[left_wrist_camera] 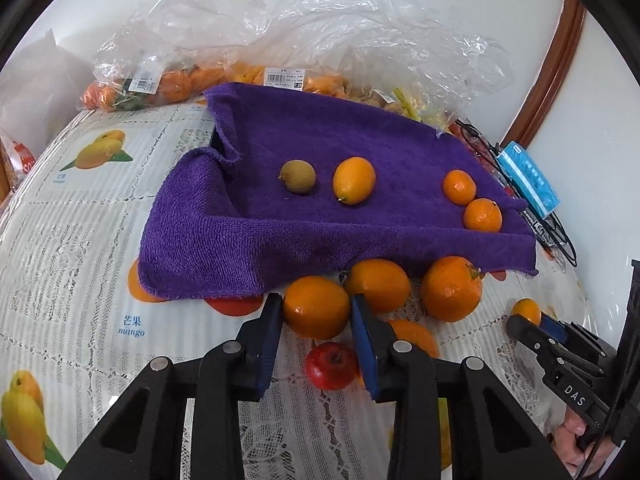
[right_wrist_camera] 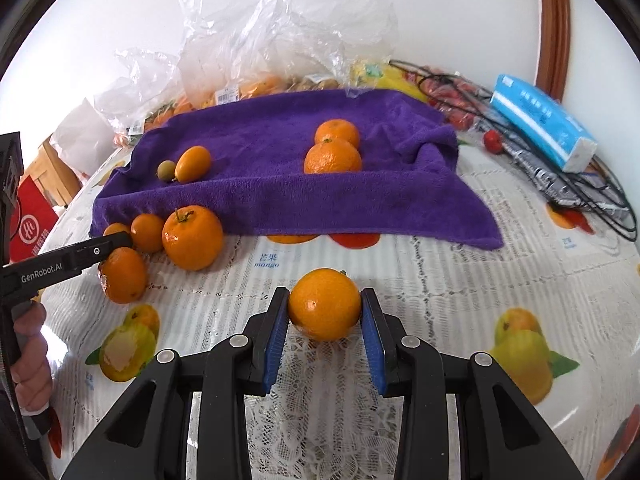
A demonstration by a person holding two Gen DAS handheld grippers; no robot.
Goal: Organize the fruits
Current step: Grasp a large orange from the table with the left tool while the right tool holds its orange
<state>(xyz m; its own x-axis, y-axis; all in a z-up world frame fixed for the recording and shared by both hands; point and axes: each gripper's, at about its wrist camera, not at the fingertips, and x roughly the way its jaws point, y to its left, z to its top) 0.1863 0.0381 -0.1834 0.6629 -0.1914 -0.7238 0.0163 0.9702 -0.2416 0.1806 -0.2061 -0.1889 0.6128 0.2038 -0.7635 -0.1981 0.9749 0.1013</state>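
My left gripper [left_wrist_camera: 316,300] is low over the table's near side, its blue pads against both sides of a round orange [left_wrist_camera: 316,307]. Two more oranges [left_wrist_camera: 378,286] [left_wrist_camera: 450,288] lie just behind it at the edge of a purple towel [left_wrist_camera: 240,248]. A small red fruit [left_wrist_camera: 330,366] sits under the left fingers. On the towel rest a greenish-brown fruit [left_wrist_camera: 298,176], an oval orange fruit [left_wrist_camera: 354,180] and two mandarins [left_wrist_camera: 459,187] [left_wrist_camera: 483,215]. My right gripper [right_wrist_camera: 325,294] is shut on an orange [right_wrist_camera: 324,304] just above the tablecloth [right_wrist_camera: 440,280].
Clear plastic bags [left_wrist_camera: 280,32] with packed fruit lie behind the towel. A blue tissue pack [right_wrist_camera: 540,120], black cables [right_wrist_camera: 592,200] and a small red fruit [right_wrist_camera: 493,141] crowd the back right. A wooden frame [left_wrist_camera: 552,64] lines the wall. A hand [right_wrist_camera: 32,360] holds the left gripper's handle.
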